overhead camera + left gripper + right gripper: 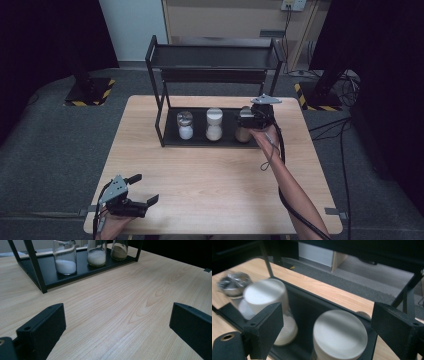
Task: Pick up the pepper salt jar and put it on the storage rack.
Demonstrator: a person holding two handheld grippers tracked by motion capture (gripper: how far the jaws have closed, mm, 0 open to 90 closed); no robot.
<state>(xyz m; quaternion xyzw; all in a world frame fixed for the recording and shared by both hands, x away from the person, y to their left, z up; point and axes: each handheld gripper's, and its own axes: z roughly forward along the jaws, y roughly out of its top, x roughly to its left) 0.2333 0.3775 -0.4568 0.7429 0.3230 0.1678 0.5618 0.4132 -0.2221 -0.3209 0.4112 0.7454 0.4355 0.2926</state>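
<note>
The left gripper [141, 189] is held wide open at the table's [210, 170] near left corner. Farther off, the right gripper [324, 322] is spread wide above the rightmost jar [339, 336] on the rack's [162, 107] bottom shelf.

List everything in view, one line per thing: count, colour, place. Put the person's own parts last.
Table: one, light wood, centre.
Rack: one, black metal, two tiers, at the table's far edge.
Jars: three on the rack's bottom shelf; left jar clear with metal lid and white powder; middle jar white-lidded with pale powder; right jar with tan contents.
Left claw: black, open, near left corner.
Right claw: black, open, above the right jar.
Forearm: one, right side.
</note>
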